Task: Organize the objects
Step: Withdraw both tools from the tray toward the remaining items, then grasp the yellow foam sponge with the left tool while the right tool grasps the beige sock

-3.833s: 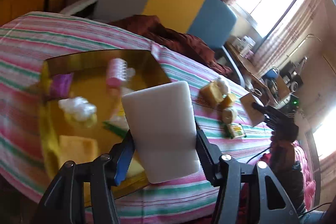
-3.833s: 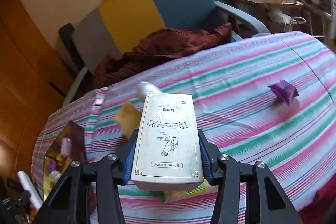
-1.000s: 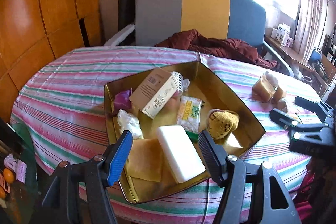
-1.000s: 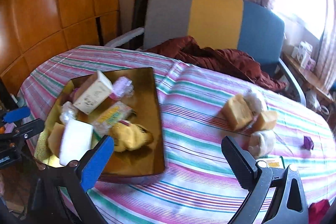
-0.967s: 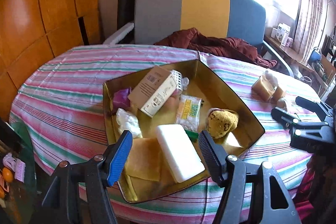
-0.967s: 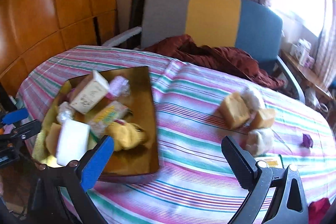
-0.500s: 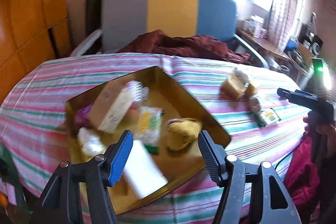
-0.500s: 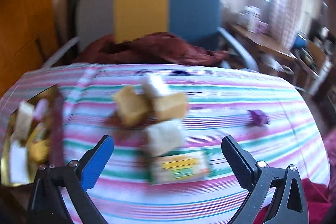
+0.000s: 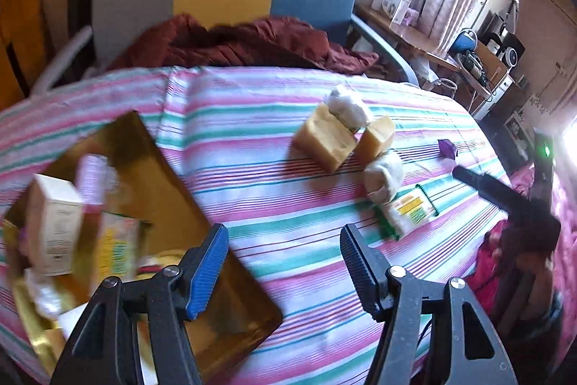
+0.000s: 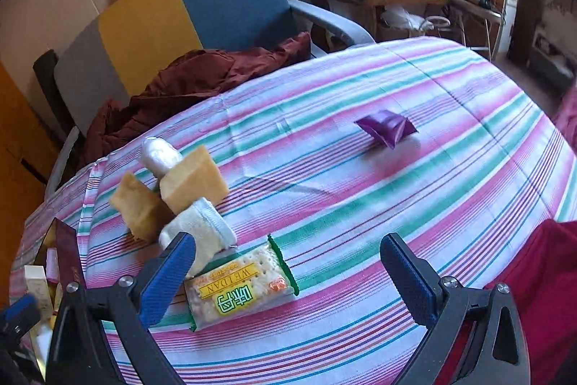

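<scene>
The left hand-held gripper (image 9: 283, 251) is held wide open with nothing between its blue pads, above the striped cloth of the table (image 9: 288, 222) just beside the gold tray (image 9: 230, 309). The right hand-held gripper (image 10: 286, 264) is likewise spread wide and empty, poised over a cracker packet (image 10: 239, 289) that lies near the table's near edge. A rolled white cloth (image 10: 202, 233) is seen touching the packet's far end, with two tan blocks (image 10: 193, 181) and a white bundle (image 10: 157, 150) clustered behind it. A purple packet (image 10: 387, 128) lies well apart, toward the far right edge. A white box (image 9: 54, 226) and other blurred items are seen in the tray at the left edge.
</scene>
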Demonstrator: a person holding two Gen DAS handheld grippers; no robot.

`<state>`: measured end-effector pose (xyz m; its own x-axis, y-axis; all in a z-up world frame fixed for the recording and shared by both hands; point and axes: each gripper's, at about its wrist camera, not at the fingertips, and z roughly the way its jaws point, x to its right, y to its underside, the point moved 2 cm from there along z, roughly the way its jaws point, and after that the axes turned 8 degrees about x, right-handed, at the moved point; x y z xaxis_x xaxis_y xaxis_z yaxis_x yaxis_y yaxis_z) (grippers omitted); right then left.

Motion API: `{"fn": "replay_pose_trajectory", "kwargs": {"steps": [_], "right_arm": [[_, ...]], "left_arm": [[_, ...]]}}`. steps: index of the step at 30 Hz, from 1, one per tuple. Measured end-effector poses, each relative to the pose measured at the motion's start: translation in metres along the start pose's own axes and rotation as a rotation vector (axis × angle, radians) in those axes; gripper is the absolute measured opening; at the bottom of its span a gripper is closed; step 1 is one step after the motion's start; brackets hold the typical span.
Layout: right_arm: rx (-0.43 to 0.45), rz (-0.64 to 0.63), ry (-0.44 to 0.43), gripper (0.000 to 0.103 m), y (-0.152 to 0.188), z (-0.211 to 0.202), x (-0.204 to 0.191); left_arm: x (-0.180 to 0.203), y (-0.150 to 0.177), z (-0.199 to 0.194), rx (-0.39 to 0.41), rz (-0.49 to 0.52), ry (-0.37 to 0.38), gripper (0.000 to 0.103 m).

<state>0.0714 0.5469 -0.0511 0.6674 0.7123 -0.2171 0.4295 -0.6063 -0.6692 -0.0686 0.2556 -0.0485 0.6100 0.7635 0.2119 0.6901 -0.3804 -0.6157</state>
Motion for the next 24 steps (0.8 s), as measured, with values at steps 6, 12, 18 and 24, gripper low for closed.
{"fn": "replay_pose_trajectory", "kwargs": {"steps": [6, 12, 18, 24], "right_arm": [[-0.030, 0.006, -0.020, 0.103, 0.005, 0.005, -0.003], [-0.024, -0.004, -0.037, 0.103, 0.004, 0.002, -0.007], [-0.042, 0.026, -0.046, 0.103, 0.002, 0.007, -0.002], [-0.039, 0.037, -0.049, 0.103, 0.000, 0.007, 0.001]], "left_arm": [[0.020, -0.028, 0.050, -0.077, -0.079, 0.068, 0.065], [0.033, -0.054, 0.108, -0.118, -0.166, 0.068, 0.066], [0.032, -0.067, 0.155, -0.162, -0.290, 0.044, 0.073], [0.030, -0.071, 0.182, -0.164, -0.319, -0.003, 0.074]]}}
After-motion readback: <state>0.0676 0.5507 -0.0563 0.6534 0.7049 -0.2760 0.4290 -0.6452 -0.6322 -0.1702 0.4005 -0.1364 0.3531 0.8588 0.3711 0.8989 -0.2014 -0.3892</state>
